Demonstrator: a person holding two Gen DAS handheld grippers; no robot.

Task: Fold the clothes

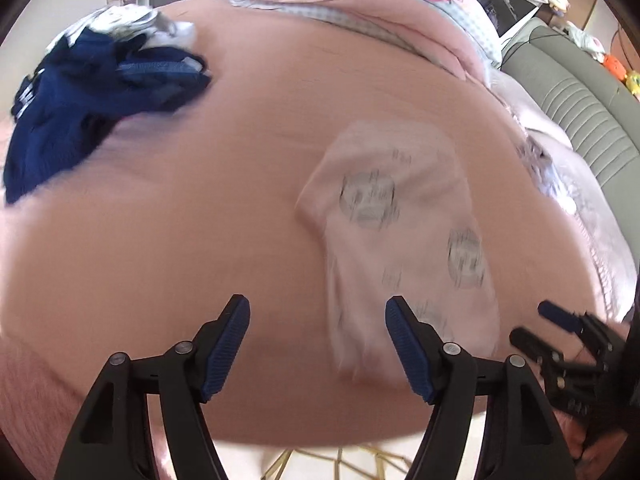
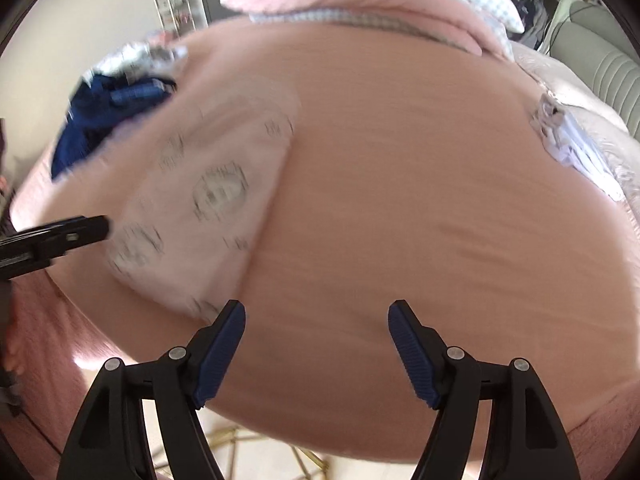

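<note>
A pale pink garment [image 1: 404,236] with round grey prints lies folded into a long strip on the pink bed sheet [image 1: 224,208]. My left gripper [image 1: 318,312] is open above the sheet, its right finger over the garment's near end. The right gripper [image 1: 532,322] shows at the right edge of the left wrist view, open. In the right wrist view the same garment [image 2: 204,208] lies to the left, and my right gripper [image 2: 316,314] is open over bare sheet [image 2: 420,220] beside the garment's near corner. The left gripper's finger [image 2: 76,234] pokes in from the left.
A heap of dark blue and white-patterned clothes [image 1: 100,92] sits at the far left of the bed. A pink and checked quilt [image 1: 360,4] is bunched at the far side. A small white folded item [image 2: 568,140] lies at the right, by a grey padded headboard [image 1: 580,92].
</note>
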